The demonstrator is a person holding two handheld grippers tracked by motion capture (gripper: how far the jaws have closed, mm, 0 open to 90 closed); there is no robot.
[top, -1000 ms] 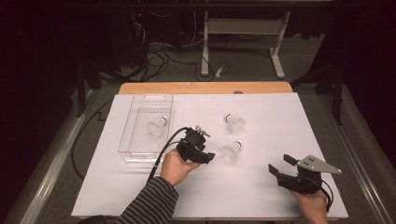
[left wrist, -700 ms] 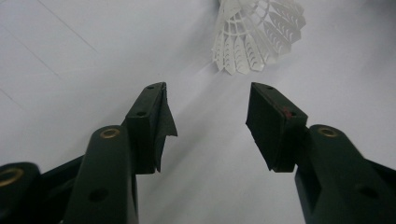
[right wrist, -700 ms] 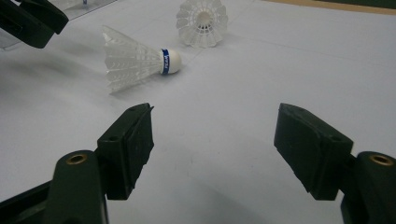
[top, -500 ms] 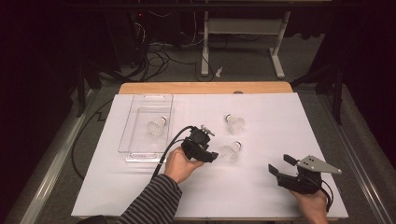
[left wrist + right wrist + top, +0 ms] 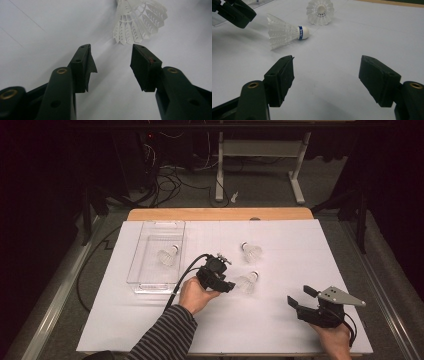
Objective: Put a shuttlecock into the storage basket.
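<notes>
A white shuttlecock (image 5: 247, 282) lies on its side mid-table, its blue-banded cork (image 5: 303, 32) pointing away from my left gripper (image 5: 230, 283). That gripper points at its feather skirt (image 5: 140, 21), which sits just beyond the jaw tips. The jaws have just been closing a little, and nothing is between them; the left gripper (image 5: 111, 55) is still open. A second shuttlecock (image 5: 251, 251) stands farther back (image 5: 320, 11). A third shuttlecock (image 5: 167, 256) lies in the clear tray (image 5: 150, 287). My right gripper (image 5: 298, 295) rests open at the front right, with bare white table between its jaws (image 5: 327, 65).
White paper (image 5: 280, 330) covers the table, with a wooden strip (image 5: 220, 214) along the far edge. The left gripper's cable (image 5: 187, 270) loops beside the tray. Desk legs and cables stand on the floor beyond.
The left gripper has edged to the right, closer to the lying shuttlecock. The right gripper and the shuttlecocks have stayed put.
</notes>
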